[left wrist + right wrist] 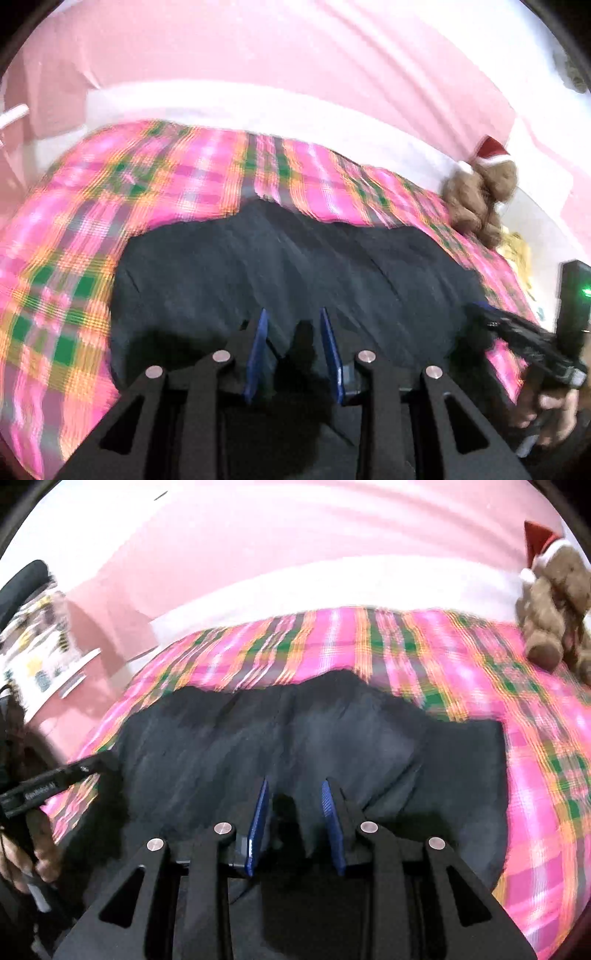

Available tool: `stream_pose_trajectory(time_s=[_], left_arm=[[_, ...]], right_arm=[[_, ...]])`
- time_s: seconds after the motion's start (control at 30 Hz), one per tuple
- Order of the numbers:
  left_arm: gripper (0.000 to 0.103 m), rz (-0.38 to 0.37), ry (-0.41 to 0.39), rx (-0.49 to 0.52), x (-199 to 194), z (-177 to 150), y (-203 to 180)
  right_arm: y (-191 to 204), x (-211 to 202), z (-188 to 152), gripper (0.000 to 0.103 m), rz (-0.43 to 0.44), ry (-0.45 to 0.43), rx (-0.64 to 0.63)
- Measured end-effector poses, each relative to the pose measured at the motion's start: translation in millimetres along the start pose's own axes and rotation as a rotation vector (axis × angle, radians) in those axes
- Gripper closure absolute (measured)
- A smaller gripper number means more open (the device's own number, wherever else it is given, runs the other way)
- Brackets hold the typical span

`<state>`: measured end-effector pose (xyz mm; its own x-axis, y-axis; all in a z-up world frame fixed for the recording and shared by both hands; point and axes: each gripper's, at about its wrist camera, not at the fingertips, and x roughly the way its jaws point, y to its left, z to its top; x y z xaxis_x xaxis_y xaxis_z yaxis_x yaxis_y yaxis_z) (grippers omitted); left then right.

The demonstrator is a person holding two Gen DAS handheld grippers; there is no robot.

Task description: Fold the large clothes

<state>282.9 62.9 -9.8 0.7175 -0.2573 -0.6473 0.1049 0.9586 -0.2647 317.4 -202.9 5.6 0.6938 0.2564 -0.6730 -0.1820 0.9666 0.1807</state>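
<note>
— Garment point(295, 266) first: where is it?
— Dark cloth, spread on the plaid blanket point(66, 236), near me. Left gripper point(295, 350) and right gripper point(295, 823) both stand part open at its near edge; whether they pinch cloth, I cannot tell.
— Progress?
— Early, I judge; no neat fold shows.

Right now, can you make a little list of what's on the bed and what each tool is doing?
garment: dark cloth, spread flat on the plaid blanket
left tool: open, over the cloth's near edge
right tool: open, over the cloth's near edge
toy: brown teddy bear in a red hat, at the blanket's far right
behind: pink wall
</note>
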Motion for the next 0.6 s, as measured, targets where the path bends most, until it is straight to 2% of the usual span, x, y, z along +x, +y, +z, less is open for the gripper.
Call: stream_pose_trajectory(time_s=[0.1, 0.17, 0.23, 0.37, 0.43, 0.5, 0.57, 0.6], left_arm=[[0.071, 0.103, 0.029, -0.043, 30, 9, 28], [0.070, 0.103, 0.056, -0.069, 46, 1, 43], [0.070, 0.075, 0.042, -0.068, 51, -12, 45], [0.070, 0.089, 0.046, -0.074, 46, -12, 42], [0.072, 0.071, 0.040, -0.082, 29, -12, 37], [0.072, 0.023, 0.003, -0.059, 7, -16, 29], [0.072, -0.025, -0.003, -0.029, -7, -30, 16], [0.072, -0.059, 0.022, -0.015, -7, -39, 7]], right_arm=[[-23, 36, 4, 0.072, -0.071, 0.073, 0.042], [-36, 49, -7, 0.074, -0.077, 0.100, 0.045], [-40, 50, -15, 0.074, -0.073, 0.088, 0.041], [-30, 29, -5, 0.073, -0.102, 0.088, 0.058], [-12, -4, -6, 0.073, -0.043, 0.025, 0.029], [2, -19, -13, 0.072, -0.003, 0.014, 0.015], [18, -19, -30, 0.072, 0.059, 0.052, 0.002], [28, -11, -43, 0.072, 0.078, 0.099, -0.014]])
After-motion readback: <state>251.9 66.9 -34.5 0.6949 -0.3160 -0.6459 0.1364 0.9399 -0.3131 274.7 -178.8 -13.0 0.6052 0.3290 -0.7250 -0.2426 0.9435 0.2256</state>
